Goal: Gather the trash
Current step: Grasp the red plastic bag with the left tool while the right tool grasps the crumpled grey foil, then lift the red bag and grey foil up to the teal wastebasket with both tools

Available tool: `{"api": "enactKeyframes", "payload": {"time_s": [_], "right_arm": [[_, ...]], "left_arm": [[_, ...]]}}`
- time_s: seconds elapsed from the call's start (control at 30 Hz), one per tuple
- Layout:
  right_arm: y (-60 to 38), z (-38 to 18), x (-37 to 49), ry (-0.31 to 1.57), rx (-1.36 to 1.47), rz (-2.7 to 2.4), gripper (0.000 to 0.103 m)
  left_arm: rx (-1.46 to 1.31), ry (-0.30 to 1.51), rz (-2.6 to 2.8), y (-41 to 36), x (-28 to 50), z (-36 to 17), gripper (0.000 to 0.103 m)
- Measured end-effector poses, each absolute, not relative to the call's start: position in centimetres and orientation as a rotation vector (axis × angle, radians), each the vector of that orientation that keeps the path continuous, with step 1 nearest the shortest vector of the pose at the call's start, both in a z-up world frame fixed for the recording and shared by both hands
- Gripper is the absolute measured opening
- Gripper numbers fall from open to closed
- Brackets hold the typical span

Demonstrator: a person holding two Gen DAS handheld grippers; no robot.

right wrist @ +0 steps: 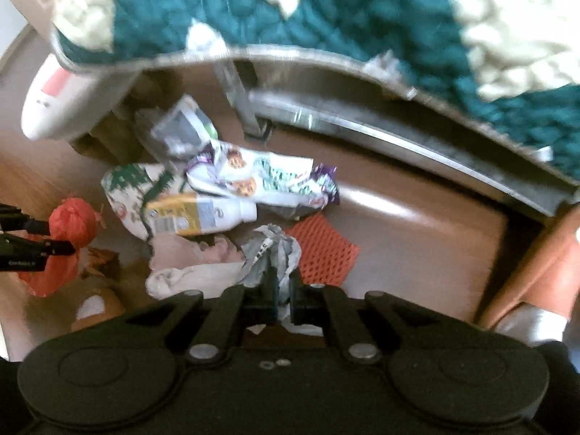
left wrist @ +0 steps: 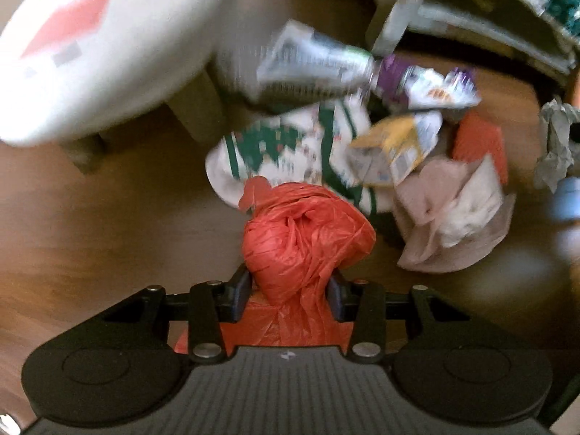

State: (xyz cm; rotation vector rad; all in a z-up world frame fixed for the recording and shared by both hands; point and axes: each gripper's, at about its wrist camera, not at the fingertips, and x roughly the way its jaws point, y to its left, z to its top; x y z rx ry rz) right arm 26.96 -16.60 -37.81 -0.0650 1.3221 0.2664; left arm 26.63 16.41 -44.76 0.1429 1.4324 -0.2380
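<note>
My left gripper points straight down at the wooden floor, its two fingers clamped on one bunched red plastic bag, which hangs between them above the boards. My right gripper points steeply down, tilted slightly forward, with its fingers drawn together on one crumpled grey paper wad that rises from the narrow gap between them. In the right wrist view the left gripper shows at the left edge, with the red bag bulging beyond its fingers. The rest of the trash lies in one loose pile on the floor, between the two grippers and the furniture behind. Counted in that pile: one white wrapper with green print, one yellow and white carton, one white and purple cookie packet, one grey and white pouch, one orange mesh piece, and one heap of pale pink and white cloth or paper. The pieces overlap and touch one another; the carton rests on the green-printed wrapper. One white object with a red patch stands at the upper left, and one teal and cream knitted blanket covers the furniture above the pile. Both views are blurred.
</note>
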Motion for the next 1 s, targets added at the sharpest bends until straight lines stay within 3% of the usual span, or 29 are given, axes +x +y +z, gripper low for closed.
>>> {"api": "enactKeyframes", "payload": {"time_s": [0.57,1.0], "right_arm": [[-18.6,-14.5,21.0,0.903,-0.04,0.384,0.005],[-18.1,1.9,19.0,0.529,-0.147,0.461,0.004]], "left_arm": [[0.263,0.932,-0.182,13.6,27.0,-20.6,0.042],[0.202,0.686,-0.203,7.7,24.9,-3.0,0.042]]}}
